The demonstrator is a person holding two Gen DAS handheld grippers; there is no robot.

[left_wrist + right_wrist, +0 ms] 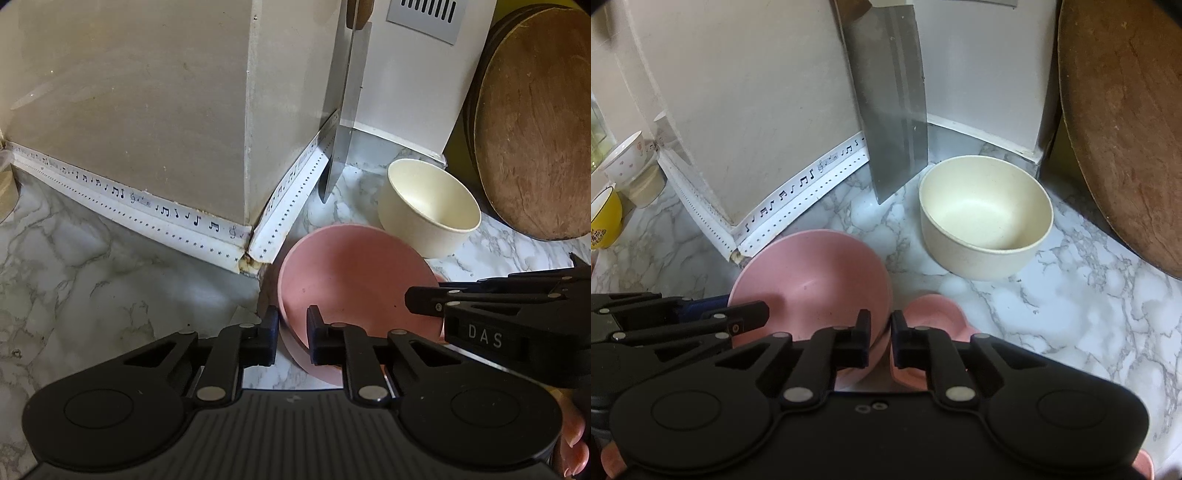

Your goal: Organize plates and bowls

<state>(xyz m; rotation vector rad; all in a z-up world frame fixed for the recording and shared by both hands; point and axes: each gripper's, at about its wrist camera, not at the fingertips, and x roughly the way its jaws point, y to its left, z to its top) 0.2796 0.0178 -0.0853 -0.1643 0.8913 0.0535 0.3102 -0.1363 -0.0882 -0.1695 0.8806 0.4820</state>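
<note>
A pink bowl is tilted on the marble counter near the wall corner, and both grippers hold its rim. My left gripper is shut on its left rim. My right gripper is shut on its right rim, and the bowl fills that view's lower left. A smaller pink dish lies just under and right of the right fingers. A cream bowl stands upright behind, also shown in the right wrist view.
A cleaver leans against the wall behind the bowls. A round wooden board leans at the right. A yellow bowl and a stacked white bowl sit far left. The marble counter spreads to the right.
</note>
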